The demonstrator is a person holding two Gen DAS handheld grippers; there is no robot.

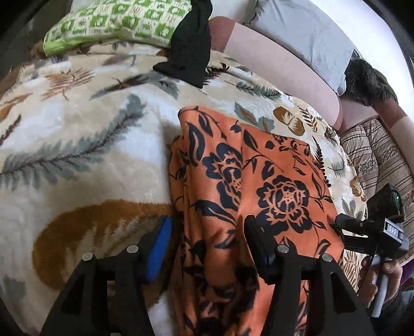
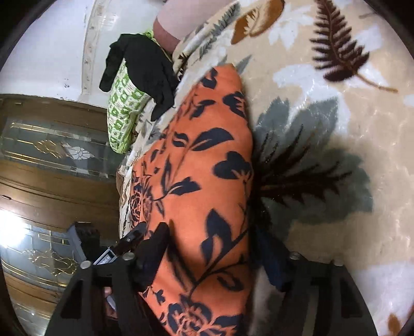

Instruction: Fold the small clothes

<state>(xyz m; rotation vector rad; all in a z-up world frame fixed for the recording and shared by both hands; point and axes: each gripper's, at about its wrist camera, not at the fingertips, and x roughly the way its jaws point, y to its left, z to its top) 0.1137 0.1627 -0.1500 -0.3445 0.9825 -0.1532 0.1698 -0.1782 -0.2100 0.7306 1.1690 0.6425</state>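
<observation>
An orange garment with a dark floral print lies folded on a leaf-patterned blanket. My left gripper is open, its jaws straddling the garment's near left edge; the cloth runs between them. In the right wrist view the same garment fills the middle. My right gripper is open with the garment between its jaws, the right finger partly hidden behind the cloth. The right gripper also shows in the left wrist view, held by a hand at the garment's right edge.
A black garment lies on a green-and-white patterned cushion at the far side. Pink and grey pillows and a striped quilt lie to the right. A wooden cabinet with glass panels stands beyond the bed edge.
</observation>
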